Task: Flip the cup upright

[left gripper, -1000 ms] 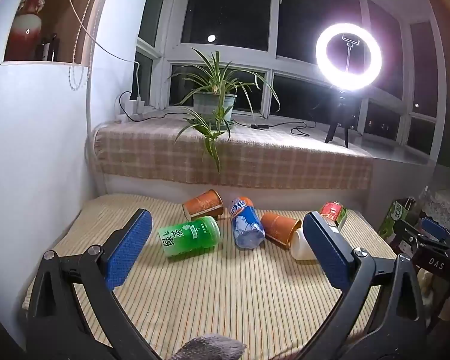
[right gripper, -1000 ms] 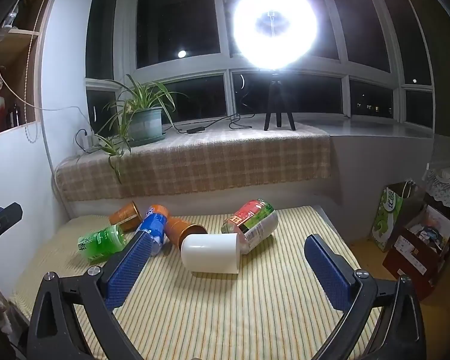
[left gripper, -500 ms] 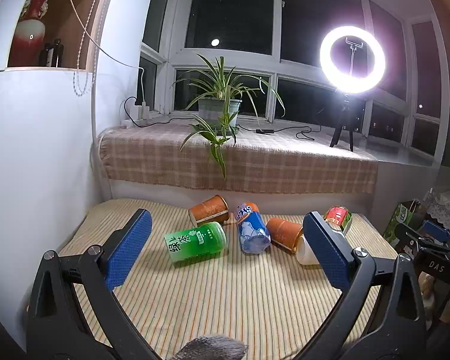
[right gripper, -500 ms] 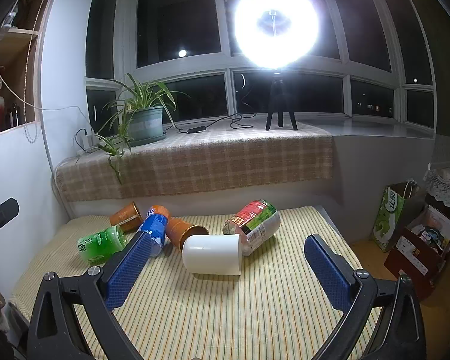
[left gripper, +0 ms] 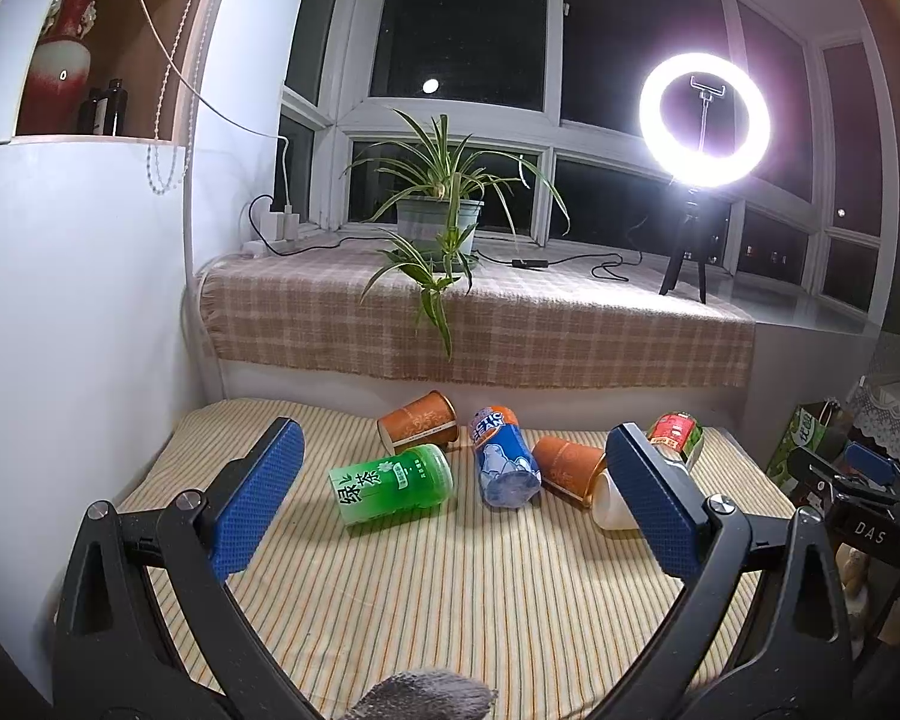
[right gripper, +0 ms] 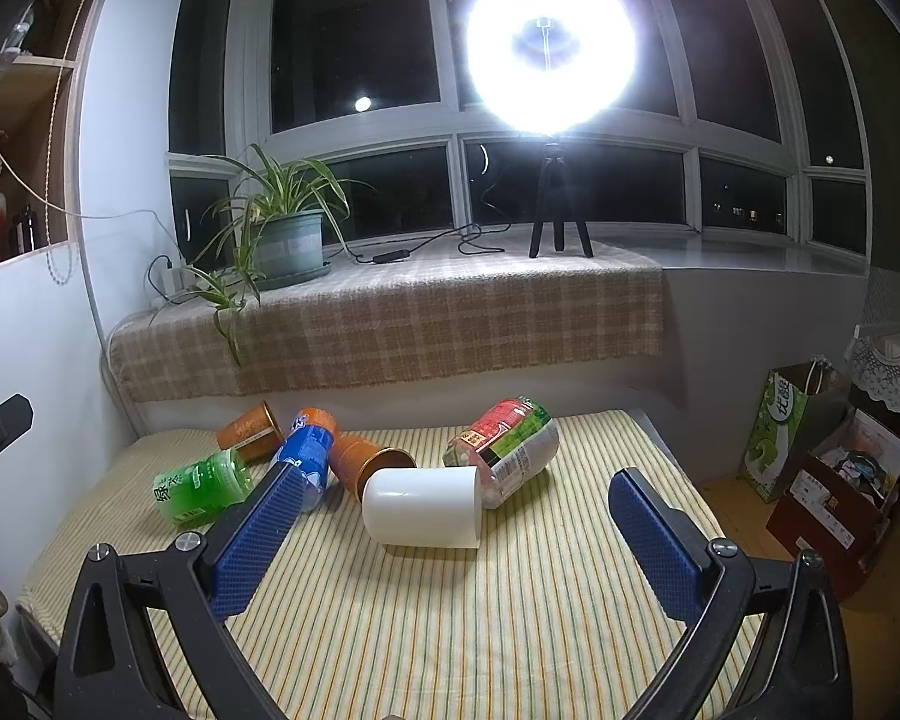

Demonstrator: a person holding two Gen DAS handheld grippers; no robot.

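While we hold both claws back from the clutter, nothing is gripped yet, and we read the scene so:

Desk [right gripper: 510, 630]: we see a striped cloth covering it, with every container lying on its side in a loose row toward the far edge, which leaves us bare cloth in front to stand a cup on.

Right claw [right gripper: 450, 540]: we keep it spread wide and empty, its opening framing the white cup, which we judge makes it the natural tool for the first grasp.

Left claw [left gripper: 450, 504]: we hold it wide and empty too, short of the green bottle and apart from everything.

White cup [right gripper: 423, 507]: it lies on its side, nearest our right claw, mouth toward the red-labelled bottle and touching or almost touching it; we take it as the task's thing.

Red-labelled bottle [right gripper: 504, 444]: it lies just behind the white cup, so we judge a careless lift may nudge it.

Green bottle [left gripper: 390, 483]: it lies on its side at the left.

Blue bottle [left gripper: 504, 462]: it lies between the two orange cups.

Orange cups: one [left gripper: 417, 423] lies at the back, another [left gripper: 570, 468] beside the white cup; both also need righting.
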